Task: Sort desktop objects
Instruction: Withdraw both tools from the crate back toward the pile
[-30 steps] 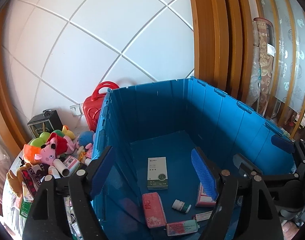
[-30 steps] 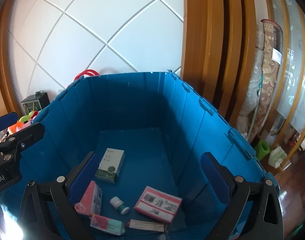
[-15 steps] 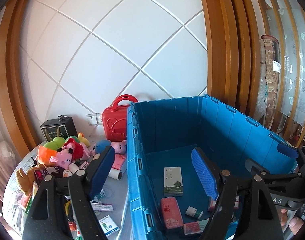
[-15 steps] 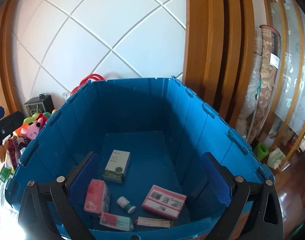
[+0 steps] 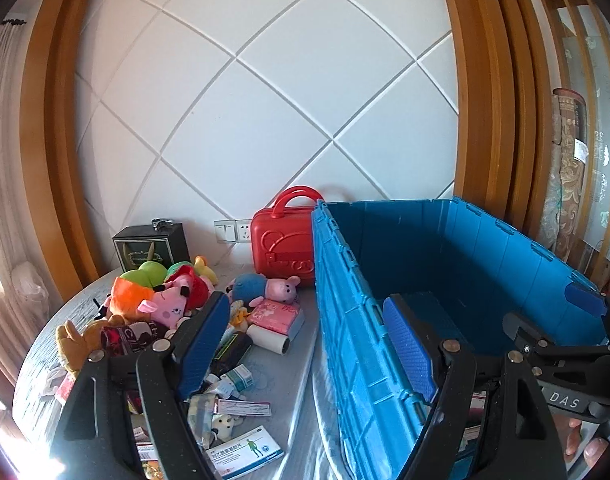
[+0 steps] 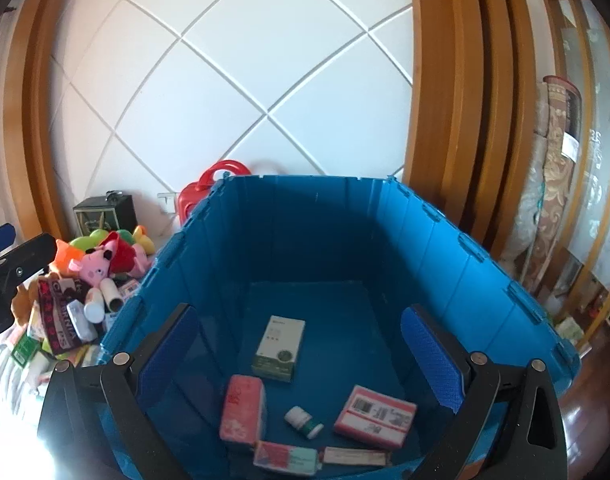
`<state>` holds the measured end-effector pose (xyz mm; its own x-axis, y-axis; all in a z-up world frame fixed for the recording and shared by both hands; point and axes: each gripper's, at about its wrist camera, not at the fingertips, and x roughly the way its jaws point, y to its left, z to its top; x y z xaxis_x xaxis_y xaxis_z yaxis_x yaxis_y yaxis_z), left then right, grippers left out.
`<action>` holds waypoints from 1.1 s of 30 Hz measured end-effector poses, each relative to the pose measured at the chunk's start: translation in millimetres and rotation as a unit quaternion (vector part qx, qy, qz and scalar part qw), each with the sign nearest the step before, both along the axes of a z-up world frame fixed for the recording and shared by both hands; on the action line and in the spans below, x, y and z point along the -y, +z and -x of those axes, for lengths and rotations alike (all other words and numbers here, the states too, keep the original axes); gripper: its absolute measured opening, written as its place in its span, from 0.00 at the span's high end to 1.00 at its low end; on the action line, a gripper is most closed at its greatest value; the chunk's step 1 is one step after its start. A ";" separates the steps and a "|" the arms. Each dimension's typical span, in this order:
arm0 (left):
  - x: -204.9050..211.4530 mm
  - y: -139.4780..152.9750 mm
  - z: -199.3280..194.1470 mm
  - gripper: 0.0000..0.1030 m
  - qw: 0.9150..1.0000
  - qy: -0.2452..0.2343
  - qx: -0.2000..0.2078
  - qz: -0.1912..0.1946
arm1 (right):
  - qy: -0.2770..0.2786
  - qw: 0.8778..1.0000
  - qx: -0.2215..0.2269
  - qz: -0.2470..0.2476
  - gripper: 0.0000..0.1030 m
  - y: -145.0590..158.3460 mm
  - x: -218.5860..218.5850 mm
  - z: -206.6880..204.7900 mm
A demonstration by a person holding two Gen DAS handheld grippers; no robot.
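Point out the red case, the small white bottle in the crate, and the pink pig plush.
red case point(image 5: 283, 242): left wrist view, front face.
small white bottle point(image 6: 303, 421): right wrist view, body.
pink pig plush point(image 5: 163, 307): left wrist view, face.

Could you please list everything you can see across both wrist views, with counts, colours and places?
Crate: one, blue, open, right of the pile.
White-and-green box: one, on the crate floor.
Pink packs: two, in the crate, near end.
Pill bottle: one, white, lying in the crate.
Pink-and-white box: one, in the crate.
Red case: one, against the wall.
Dark box: one, by the wall.
Plush toys: several, mixed colours, piled on the table.
Medicine boxes: several, scattered on the table.
Table: one, grey.
Left hand-held gripper: open, empty.
Right hand-held gripper: open, empty.
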<state>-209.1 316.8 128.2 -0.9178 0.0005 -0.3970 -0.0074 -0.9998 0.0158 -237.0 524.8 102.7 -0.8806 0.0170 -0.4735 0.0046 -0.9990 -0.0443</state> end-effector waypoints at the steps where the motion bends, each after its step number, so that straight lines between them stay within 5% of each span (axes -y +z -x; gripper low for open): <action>1: 8.4 -1.0 -0.2 0.24 1.000 0.006 0.001 -0.002 | 0.004 1.000 -0.001 -0.001 0.00 0.2 7.3 -0.7; 19: 158.4 -30.0 -6.6 0.24 0.997 0.076 0.029 -0.003 | 0.080 0.996 -0.023 -0.003 0.00 3.8 160.1 -7.2; 33: 245.7 -103.2 -8.7 0.24 0.985 0.128 0.117 0.005 | 0.149 0.988 0.019 -0.020 0.00 -37.4 241.6 -0.6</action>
<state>-200.4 71.1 25.0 -0.7702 -0.2246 -0.5970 0.2404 -0.9691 0.0544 -236.4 283.1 65.3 -0.8310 -0.2216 -0.5102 0.3016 -0.9502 -0.0786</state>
